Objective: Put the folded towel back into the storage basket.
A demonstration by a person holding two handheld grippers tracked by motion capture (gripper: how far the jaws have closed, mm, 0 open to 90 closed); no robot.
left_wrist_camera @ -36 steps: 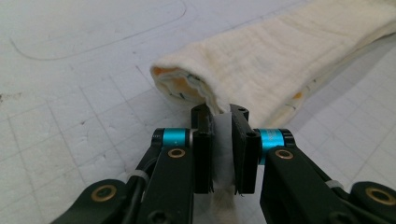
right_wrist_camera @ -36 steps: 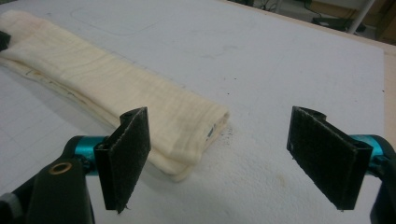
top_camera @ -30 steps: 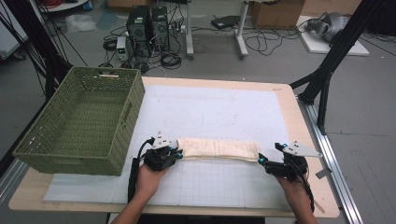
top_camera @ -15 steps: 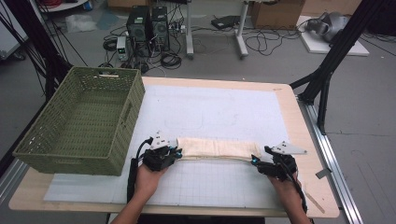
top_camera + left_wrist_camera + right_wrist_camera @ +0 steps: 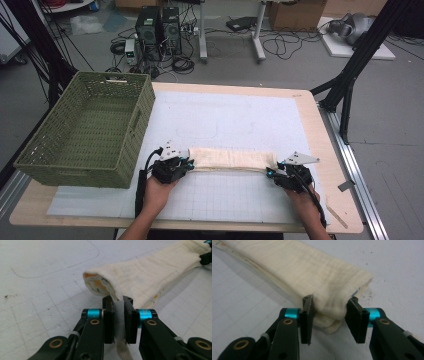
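Right claw (image 5: pixel 270 173) moved inward, now released astride towel (image 5: pixel 232 159) end; left claw (image 5: pixel 189 164) pinching it; towel lies left-right.

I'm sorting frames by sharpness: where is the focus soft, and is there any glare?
Left gripper view: folded cloth crisp, near jaws slightly soft. Right gripper view: cloth weave blurry, dark shadow beneath its fold. High view: even, soft light, no glare on the white mat; green basket mesh clear.
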